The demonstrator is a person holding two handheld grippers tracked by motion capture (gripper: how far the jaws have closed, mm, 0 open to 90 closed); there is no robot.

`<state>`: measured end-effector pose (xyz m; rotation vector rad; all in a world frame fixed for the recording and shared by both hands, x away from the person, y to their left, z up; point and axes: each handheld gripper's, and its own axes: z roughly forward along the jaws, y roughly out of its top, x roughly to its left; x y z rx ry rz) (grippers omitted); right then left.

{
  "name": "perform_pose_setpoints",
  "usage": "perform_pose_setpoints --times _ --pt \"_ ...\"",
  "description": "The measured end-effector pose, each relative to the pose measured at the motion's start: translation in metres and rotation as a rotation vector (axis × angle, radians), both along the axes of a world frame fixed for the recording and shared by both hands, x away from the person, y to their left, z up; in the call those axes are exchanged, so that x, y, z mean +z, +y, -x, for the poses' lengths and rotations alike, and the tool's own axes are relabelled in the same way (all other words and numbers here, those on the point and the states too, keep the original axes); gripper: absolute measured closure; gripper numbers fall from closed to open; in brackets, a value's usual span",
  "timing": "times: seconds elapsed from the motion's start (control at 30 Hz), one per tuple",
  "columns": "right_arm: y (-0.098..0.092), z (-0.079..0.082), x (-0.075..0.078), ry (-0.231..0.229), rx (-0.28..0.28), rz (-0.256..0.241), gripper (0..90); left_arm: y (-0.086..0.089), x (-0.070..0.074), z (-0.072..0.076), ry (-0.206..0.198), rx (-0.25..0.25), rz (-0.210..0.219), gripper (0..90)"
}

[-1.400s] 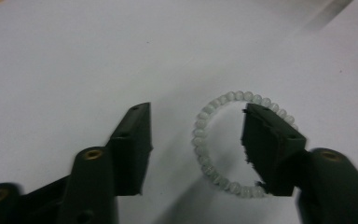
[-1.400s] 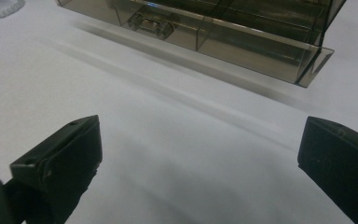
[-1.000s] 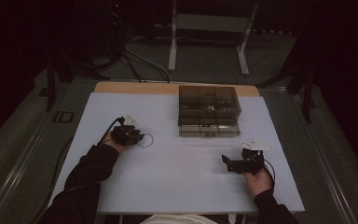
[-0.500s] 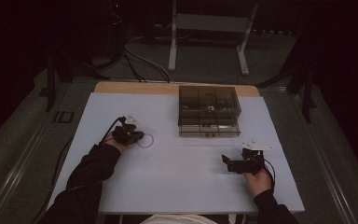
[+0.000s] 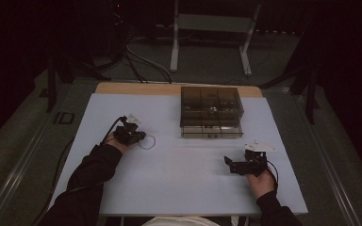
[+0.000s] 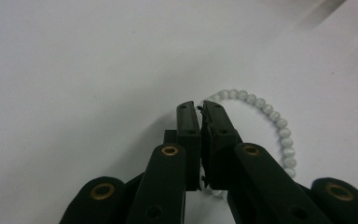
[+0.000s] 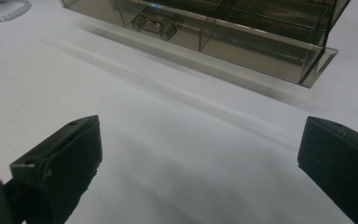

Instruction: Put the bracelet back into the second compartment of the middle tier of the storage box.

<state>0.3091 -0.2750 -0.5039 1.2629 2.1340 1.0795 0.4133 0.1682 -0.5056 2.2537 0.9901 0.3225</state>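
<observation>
Jaws of the left gripper (image 6: 200,116) stay clamped on the bead bracelet (image 6: 272,121); right gripper (image 7: 200,154) unmoved, wide

High view: above my side, looking forward and down over white table (image 5: 184,188) | left gripper view: close, down at white bead bracelet (image 6: 270,114) | right gripper view: low, toward smoky clear plastic organiser box (image 7: 242,32), shared with high view (image 5: 211,110).
</observation>
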Motion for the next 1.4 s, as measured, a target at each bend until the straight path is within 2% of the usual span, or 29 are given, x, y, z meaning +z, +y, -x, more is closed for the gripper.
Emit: perform_pose_setpoints --times 0.5,0.97,1.4 --pt "0.0 0.0 0.0 -0.005 -0.003 0.001 0.0 -0.006 0.016 0.004 -0.027 -0.031 0.009 88.6" --pt "0.0 0.0 0.0 -0.003 -0.004 0.001 0.0 -0.012 0.031 0.009 -0.025 -0.066 0.044 88.7" --pt "0.0 0.0 0.0 -0.006 0.002 -0.002 0.0 -0.017 0.042 0.011 -0.033 -0.092 0.055 88.7"
